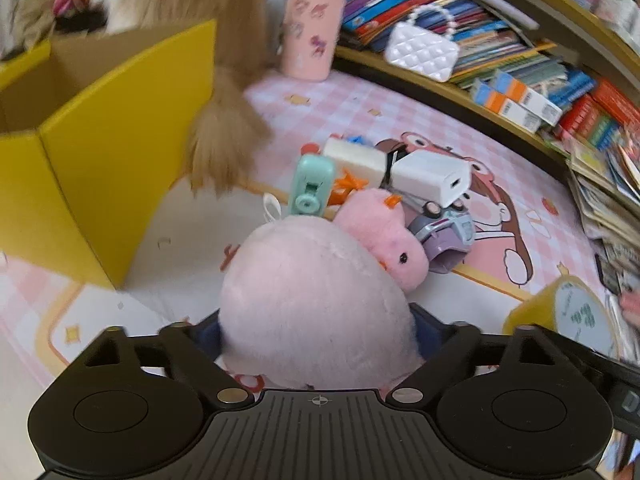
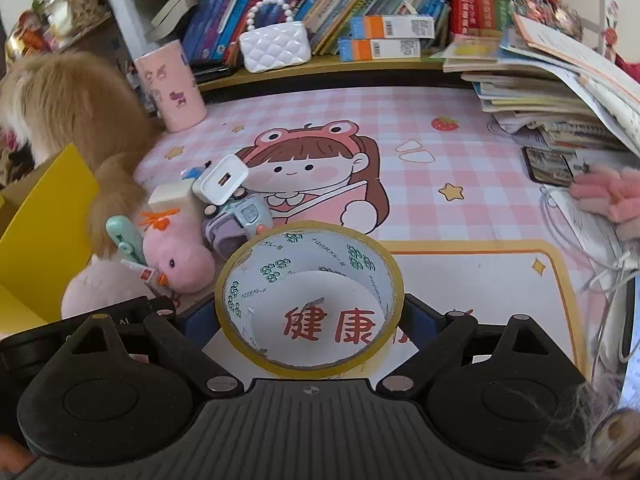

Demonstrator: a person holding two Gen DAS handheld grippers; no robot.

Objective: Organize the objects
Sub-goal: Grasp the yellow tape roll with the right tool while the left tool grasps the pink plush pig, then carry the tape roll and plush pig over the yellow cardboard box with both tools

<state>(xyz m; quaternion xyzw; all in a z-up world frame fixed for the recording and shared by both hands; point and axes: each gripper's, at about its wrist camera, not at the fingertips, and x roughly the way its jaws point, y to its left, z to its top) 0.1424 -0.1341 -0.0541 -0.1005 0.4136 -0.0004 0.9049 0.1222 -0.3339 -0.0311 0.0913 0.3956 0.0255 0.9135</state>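
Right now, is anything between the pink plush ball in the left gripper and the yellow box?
Nothing on the mat blocks it. The plush ball sits in the left gripper; the yellow box is open, but a furry animal hangs beside its flap.

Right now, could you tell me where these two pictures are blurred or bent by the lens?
Left wrist view: the furry animal and yellow box are motion-smeared; the bookshelf bows into a curve. Right wrist view: mostly sharp, the tape roll crisp; the shelf edge curves slightly, and corners soften and darken.
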